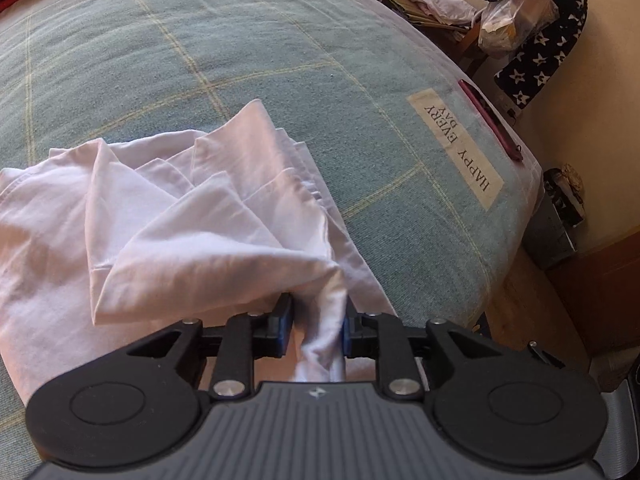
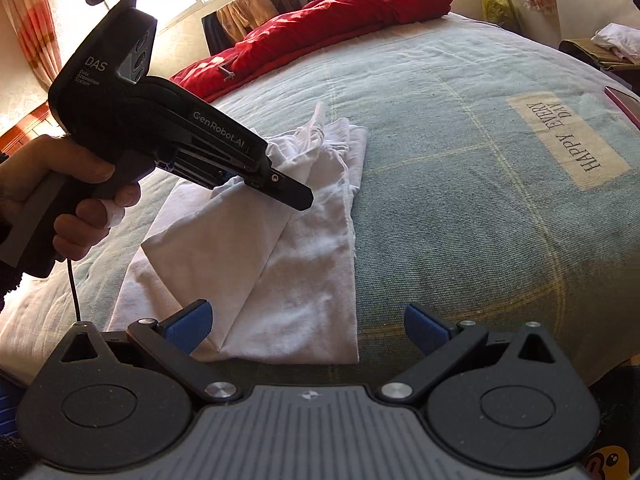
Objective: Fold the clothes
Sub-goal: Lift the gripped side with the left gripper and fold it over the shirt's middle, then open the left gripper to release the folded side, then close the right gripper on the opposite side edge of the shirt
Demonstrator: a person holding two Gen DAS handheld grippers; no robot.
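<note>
Crumpled pale pink-white cotton garment point(image 1: 168, 216) lying on pale blue-green checked bedspread point(image 1: 208, 52), partly folded, layers bunched and overlapping; in the right wrist view, same garment point(image 2: 304, 264) running from near the bed's front edge toward the middle, long straight folded side facing the right edge. Left gripper point(image 1: 318, 320) low over the cloth, blue-padded fingers point(image 1: 285, 322) drawn close and pinching a gathered fold, fabric pulled up between them and draping back toward the camera. In the right wrist view, left gripper point(image 2: 298, 196) seen from the side as a black pistol-shaped device marked "DAS" and "GenRobot.AI", held in a hand point(image 2: 60, 196), tip over the bunched upper part of the garment. Right gripper point(image 2: 306, 330) at the front edge of the bed, blue-padded fingers point(image 2: 188, 326) spread wide, nothing between them, near corner of the garment lying just ahead. Cream fabric label printed "HAPPY EVERY DAY" point(image 1: 456, 148) sewn to the bedspread near its right edge. Flat magenta phone-like object point(image 1: 490, 120) on that right edge, beside the label. Red puffy quilt point(image 2: 320, 28) heaped along the far edge. Dark star-patterned cloth point(image 1: 536, 44) hanging off the bed, by the wall.
</note>
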